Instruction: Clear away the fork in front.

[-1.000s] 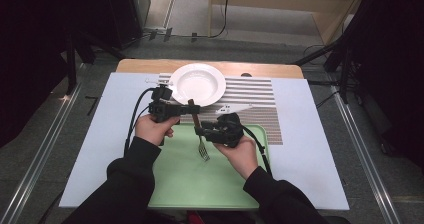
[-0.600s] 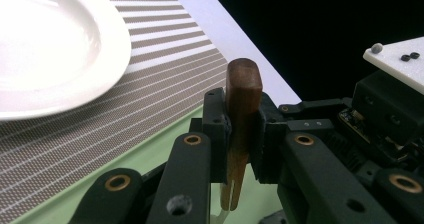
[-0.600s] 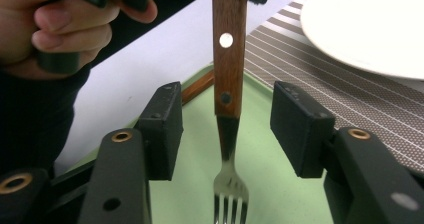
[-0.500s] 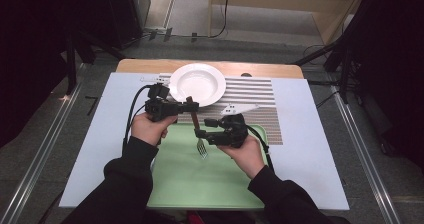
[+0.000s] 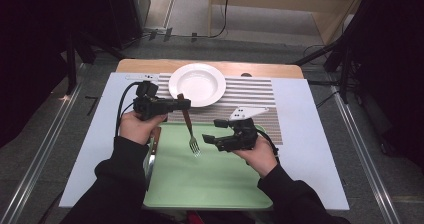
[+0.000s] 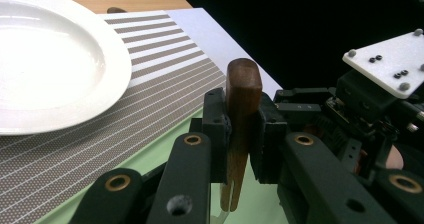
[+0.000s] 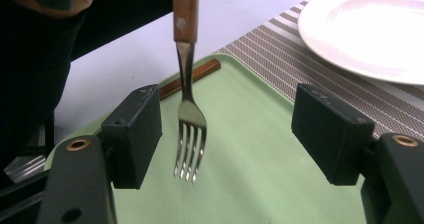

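The fork (image 5: 189, 130) hangs tines-down over the green tray (image 5: 210, 184), near the white plate (image 5: 197, 84) — the left gripper (image 5: 183, 103) clamps its wooden handle; the right gripper (image 5: 206, 139), just right, has just been opening — jaws wide, nothing pressed

Lab/studio setup: black curtains (image 5: 45, 49), floor rails (image 5: 40, 154), cables (image 5: 227, 9).

Wooden-handled fork (image 5: 189, 126) hangs tines-down, slightly tilted, above green tray (image 5: 210, 184)
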